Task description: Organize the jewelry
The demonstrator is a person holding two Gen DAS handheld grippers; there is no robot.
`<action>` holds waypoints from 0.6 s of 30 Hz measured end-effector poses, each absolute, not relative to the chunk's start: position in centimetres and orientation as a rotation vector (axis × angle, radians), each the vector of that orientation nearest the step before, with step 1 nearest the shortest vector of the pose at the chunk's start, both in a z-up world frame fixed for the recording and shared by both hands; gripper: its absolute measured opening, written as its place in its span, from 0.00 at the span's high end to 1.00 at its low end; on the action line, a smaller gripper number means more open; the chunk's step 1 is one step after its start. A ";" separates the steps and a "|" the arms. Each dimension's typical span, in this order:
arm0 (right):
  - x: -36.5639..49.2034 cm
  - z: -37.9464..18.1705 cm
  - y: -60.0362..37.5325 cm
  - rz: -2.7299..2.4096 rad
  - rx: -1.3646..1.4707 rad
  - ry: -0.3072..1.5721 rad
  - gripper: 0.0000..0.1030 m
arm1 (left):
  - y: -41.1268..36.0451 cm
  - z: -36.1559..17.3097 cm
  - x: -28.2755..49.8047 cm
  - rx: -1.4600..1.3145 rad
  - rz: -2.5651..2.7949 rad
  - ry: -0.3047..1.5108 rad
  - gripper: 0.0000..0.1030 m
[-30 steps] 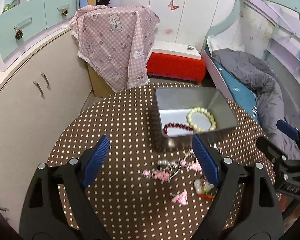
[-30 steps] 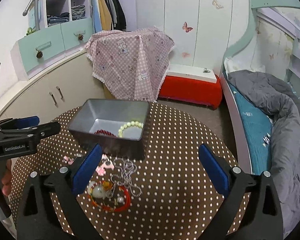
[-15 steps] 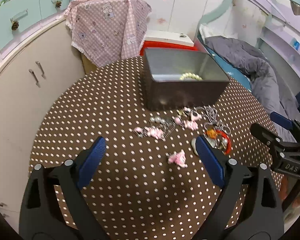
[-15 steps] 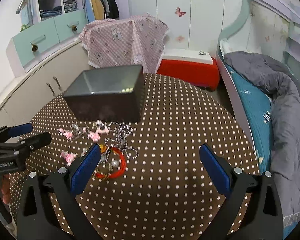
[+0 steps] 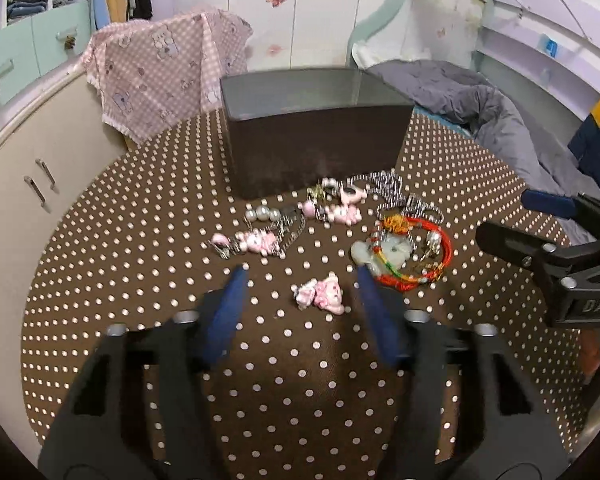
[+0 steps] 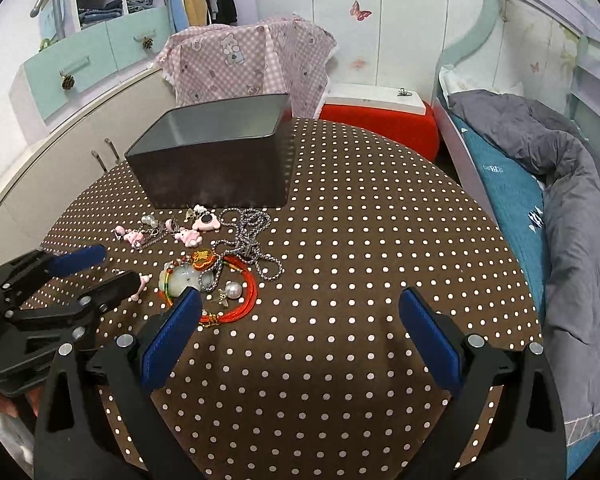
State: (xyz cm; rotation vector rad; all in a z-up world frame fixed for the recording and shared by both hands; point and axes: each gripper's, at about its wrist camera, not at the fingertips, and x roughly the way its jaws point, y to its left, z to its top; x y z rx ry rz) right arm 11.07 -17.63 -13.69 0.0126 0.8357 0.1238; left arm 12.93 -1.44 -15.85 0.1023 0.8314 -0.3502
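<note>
on a polka-dot table (image 5: 140, 280), the left gripper (image 5: 298, 276) hangs with jaws spread either side of a pink charm (image 5: 320, 294), touching nothing; the right gripper (image 6: 300, 300) (also wide, empty) waits near a red cord bracelet (image 6: 236, 300), with loose jewelry scattered before a grey tin box (image 6: 216, 160).

Left gripper (image 5: 300, 280) has been lowered toward the small pink bear-shaped charm (image 5: 320, 295), jaws narrowed around it. Right gripper (image 6: 300, 312) has been drawn back from the dark rectangular metal tin (image 6: 216, 172).
</note>
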 end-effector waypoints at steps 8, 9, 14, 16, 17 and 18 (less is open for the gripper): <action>11.4 -13.9 -17.2 0.122 -0.008 0.835 0.08 | -0.7 -15.9 13.5 0.039 -0.383 0.859 0.78; 11.4 -13.9 -17.1 0.121 -0.012 0.836 0.08 | -0.5 -15.9 13.5 0.033 -0.385 0.859 0.79; 11.6 -13.6 -16.6 0.130 -0.023 0.830 0.08 | 0.2 -15.9 13.6 0.022 -0.380 0.848 0.90; 11.7 -13.2 -16.0 0.148 -0.031 0.818 0.08 | 0.4 -16.0 13.5 0.015 -0.380 0.850 0.90; 11.8 -13.0 -15.7 0.152 -0.038 0.812 0.08 | 0.5 -15.9 13.5 0.017 -0.376 0.847 0.90; 11.9 -12.8 -15.4 0.154 -0.045 0.807 0.08 | 0.6 -15.8 13.4 0.016 -0.370 0.843 0.90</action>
